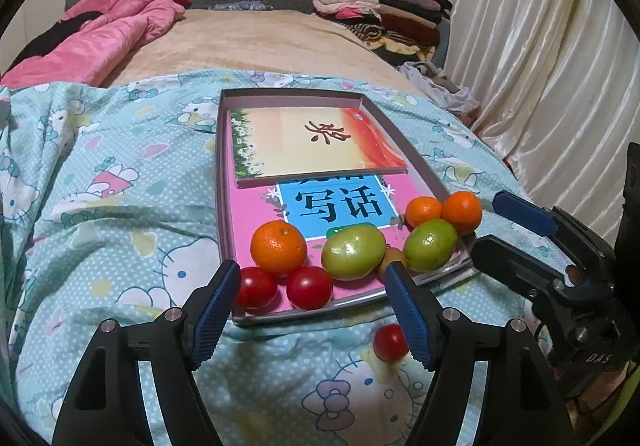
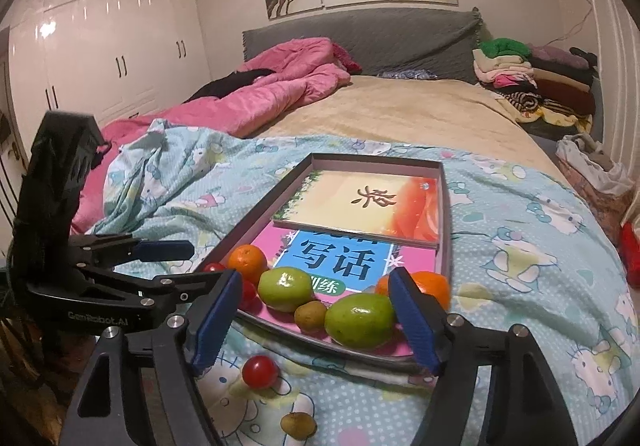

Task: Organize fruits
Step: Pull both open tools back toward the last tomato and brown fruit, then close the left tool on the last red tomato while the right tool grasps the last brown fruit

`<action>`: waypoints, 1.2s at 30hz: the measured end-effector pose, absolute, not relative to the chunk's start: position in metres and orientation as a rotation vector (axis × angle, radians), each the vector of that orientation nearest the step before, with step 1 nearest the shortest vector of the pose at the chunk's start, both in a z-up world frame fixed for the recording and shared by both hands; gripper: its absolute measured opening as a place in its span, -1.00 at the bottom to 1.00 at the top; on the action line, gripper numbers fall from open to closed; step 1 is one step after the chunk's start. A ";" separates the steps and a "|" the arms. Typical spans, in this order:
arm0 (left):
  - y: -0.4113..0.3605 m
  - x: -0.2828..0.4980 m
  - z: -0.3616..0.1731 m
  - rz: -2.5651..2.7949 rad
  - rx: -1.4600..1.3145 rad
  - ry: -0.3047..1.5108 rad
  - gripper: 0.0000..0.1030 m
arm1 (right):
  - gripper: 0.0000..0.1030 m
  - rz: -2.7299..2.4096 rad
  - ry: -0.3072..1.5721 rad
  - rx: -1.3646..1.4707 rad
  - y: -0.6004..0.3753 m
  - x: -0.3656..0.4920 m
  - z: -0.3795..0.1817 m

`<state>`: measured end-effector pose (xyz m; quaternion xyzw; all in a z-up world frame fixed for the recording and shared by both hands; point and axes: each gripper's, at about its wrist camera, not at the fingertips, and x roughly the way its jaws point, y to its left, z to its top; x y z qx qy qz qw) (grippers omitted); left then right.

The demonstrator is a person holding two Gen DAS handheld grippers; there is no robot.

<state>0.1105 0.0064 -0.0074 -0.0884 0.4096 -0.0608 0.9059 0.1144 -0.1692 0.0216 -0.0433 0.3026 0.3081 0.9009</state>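
A shallow grey tray [image 1: 429,170] [image 2: 256,208] lies on the bed with two books in it. Along its near edge sit three oranges [image 1: 279,246], two green fruits [image 1: 354,252] [image 2: 360,320], two red tomatoes [image 1: 309,287] and a small brown fruit [image 2: 311,315]. One tomato [image 1: 390,342] [image 2: 260,371] and another small brown fruit [image 2: 298,424] lie on the quilt in front of the tray. My left gripper [image 1: 312,310] is open and empty just before the tray. My right gripper [image 2: 316,320] is open and empty over the tray's near edge; it also shows at the right of the left wrist view [image 1: 520,230].
The tray rests on a blue cartoon-print quilt [image 1: 120,206]. A pink blanket [image 2: 260,94] lies at the back left, folded clothes [image 2: 532,82] at the back right. Curtains [image 1: 560,46] hang to the right of the bed, wardrobes [image 2: 100,46] stand at the left.
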 end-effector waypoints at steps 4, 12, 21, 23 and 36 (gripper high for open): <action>0.007 0.106 -0.004 -0.132 -0.187 0.838 0.47 | 0.51 0.615 0.618 -0.062 -0.179 0.111 0.028; 0.008 0.094 0.002 -0.137 -0.192 0.831 0.47 | 0.52 0.567 0.634 -0.027 -0.194 0.103 0.038; 0.006 0.087 -0.004 -0.179 -0.210 0.866 0.47 | 0.52 0.500 0.709 -0.148 -0.182 0.091 0.027; 0.003 0.086 -0.005 -0.188 -0.205 0.870 0.47 | 0.52 0.511 0.737 -0.167 -0.178 0.088 0.023; -0.014 0.090 -0.025 -0.246 -0.189 0.946 0.47 | -0.11 0.578 1.009 -0.209 -0.158 0.084 -0.026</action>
